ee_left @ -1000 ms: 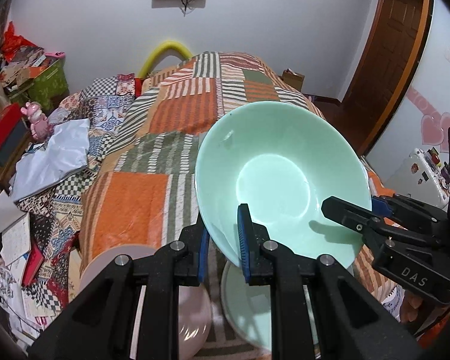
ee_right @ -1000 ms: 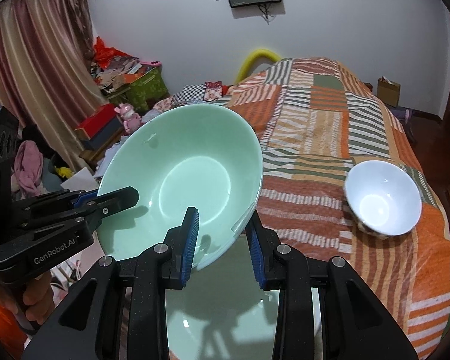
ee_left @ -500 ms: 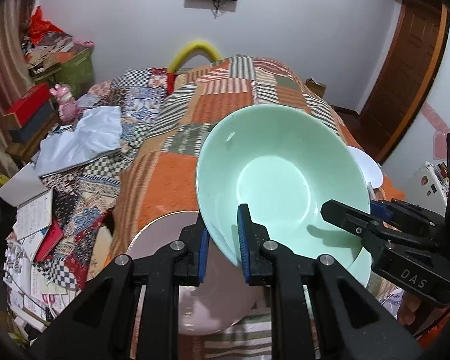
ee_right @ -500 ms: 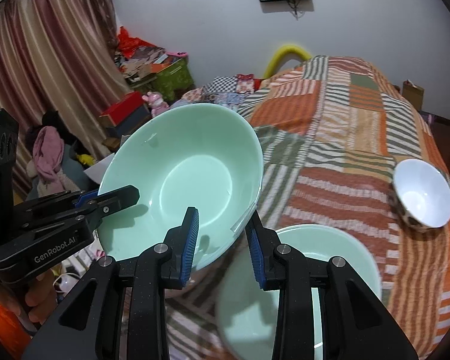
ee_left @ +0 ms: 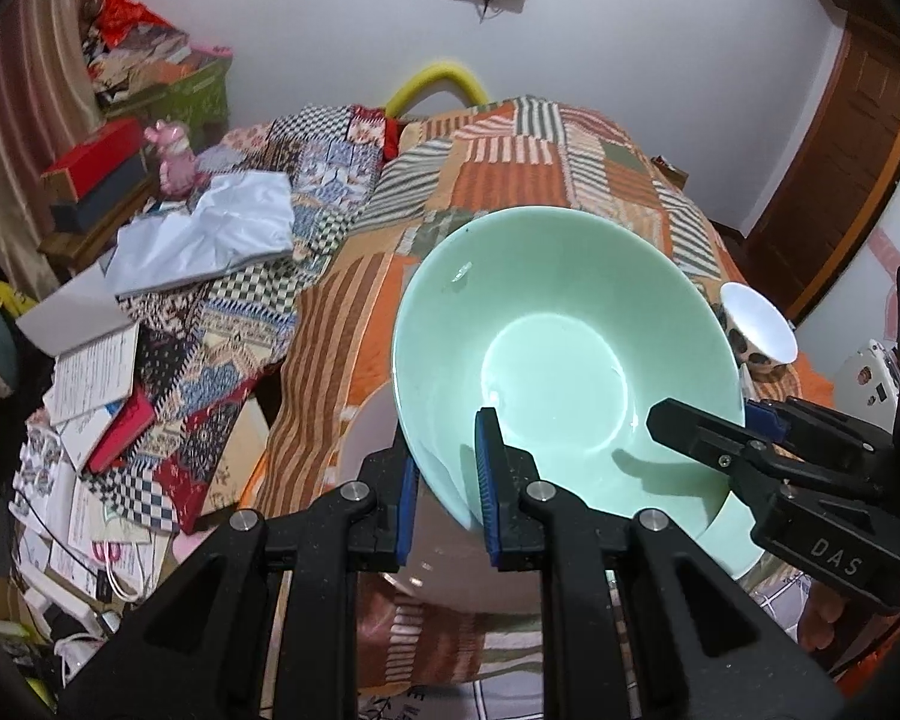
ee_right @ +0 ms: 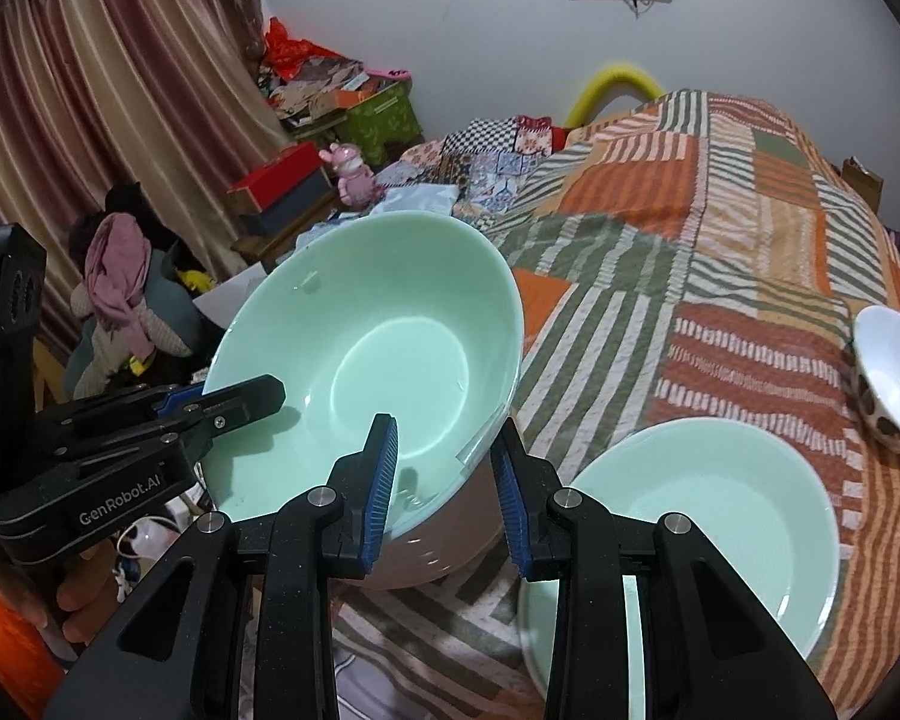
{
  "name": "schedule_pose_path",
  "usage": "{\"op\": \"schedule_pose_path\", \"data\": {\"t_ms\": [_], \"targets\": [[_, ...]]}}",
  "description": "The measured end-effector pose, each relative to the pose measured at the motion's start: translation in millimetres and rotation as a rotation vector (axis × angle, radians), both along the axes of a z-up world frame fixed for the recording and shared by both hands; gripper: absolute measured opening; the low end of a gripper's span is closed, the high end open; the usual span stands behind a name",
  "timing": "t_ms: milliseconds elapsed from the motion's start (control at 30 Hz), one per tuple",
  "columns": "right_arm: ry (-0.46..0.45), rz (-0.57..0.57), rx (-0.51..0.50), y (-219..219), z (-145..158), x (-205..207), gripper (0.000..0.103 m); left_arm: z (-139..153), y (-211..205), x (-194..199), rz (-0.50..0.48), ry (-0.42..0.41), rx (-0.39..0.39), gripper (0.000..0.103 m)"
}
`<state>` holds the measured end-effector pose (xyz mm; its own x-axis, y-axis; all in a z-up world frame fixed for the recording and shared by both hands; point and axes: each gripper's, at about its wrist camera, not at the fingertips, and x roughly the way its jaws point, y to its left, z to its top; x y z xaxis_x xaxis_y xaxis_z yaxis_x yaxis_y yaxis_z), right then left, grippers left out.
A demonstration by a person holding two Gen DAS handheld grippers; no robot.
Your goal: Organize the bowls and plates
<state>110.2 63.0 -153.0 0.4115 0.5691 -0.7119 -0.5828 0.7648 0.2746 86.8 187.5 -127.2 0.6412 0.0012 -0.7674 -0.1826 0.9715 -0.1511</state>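
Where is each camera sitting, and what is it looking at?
Left wrist view: sits on the left tongs, looking forward and down at the mint green bowl clamped on its rim, with the bed beyond; the right tongs and some fingers show at right.
Right wrist view: sits on the right tongs, facing the same bowl, gripping its rim; the left tongs and a hand show at left.
Shared: the bowl, the bed, the white bowl and both tongs.
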Motion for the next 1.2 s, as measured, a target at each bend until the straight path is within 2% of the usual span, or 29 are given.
{"op": "schedule_pose_path", "data": {"t_ms": [567, 1033, 1200], "targets": [[0.089, 0.036, -0.056, 23, -33, -6, 0.029, -47, 19, -6, 0.036, 0.100, -0.050, 0.017], [0.137, 0.044, -0.087, 27, -53, -1, 0.029, -63, 24, -2, 0.050, 0.136, -0.077, 0.017], [0.131, 0.047, -0.083, 25, -50, 1, 0.029, -69, 24, 0, 0.052, 0.144, -0.097, 0.017]]}}
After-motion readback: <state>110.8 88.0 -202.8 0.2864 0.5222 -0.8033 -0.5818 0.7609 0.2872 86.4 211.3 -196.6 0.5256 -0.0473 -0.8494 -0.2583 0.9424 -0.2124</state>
